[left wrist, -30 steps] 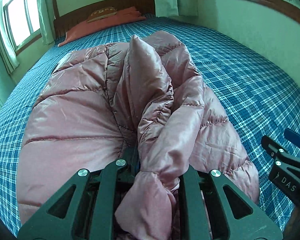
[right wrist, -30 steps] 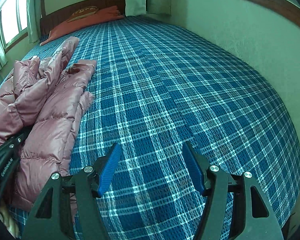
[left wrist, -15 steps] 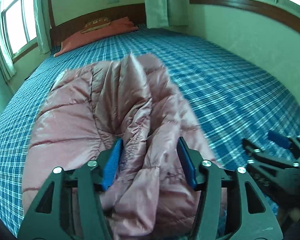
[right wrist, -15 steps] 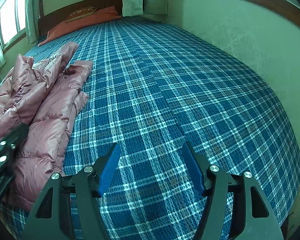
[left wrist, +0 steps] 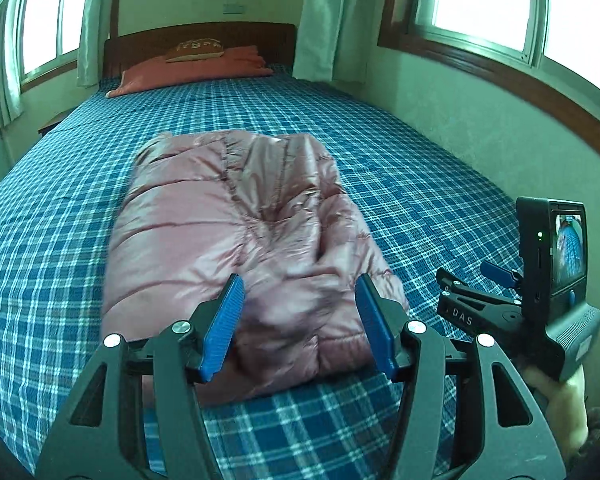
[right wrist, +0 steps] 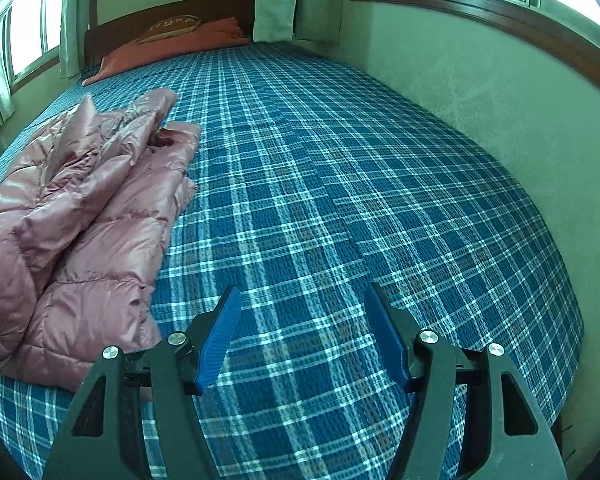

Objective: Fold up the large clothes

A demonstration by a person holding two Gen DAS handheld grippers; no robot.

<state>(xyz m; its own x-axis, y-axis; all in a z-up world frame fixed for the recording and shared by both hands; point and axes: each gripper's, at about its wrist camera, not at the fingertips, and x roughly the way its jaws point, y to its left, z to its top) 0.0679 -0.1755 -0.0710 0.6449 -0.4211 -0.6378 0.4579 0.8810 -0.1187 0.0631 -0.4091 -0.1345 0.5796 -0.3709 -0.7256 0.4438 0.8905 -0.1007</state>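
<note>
A pink puffer jacket point(left wrist: 240, 240) lies folded in a bundle on the blue plaid bed cover point(left wrist: 40, 240). My left gripper point(left wrist: 298, 326) is open and empty, held back from the jacket's near edge with its blue pads wide apart. My right gripper point(right wrist: 300, 336) is open and empty over bare plaid cover, to the right of the jacket point(right wrist: 80, 232). The right gripper's body and its small screen show at the right of the left wrist view point(left wrist: 540, 280).
Orange pillows point(left wrist: 188, 68) lie against the wooden headboard point(left wrist: 200, 36) at the far end. A wall point(right wrist: 500, 100) with a wood-framed window runs along the bed's right side. Curtains point(left wrist: 328, 20) hang at the far corner.
My left gripper opened, let go of the jacket and drew back and up. The jacket dropped flat onto the bed. My right gripper barely moved.
</note>
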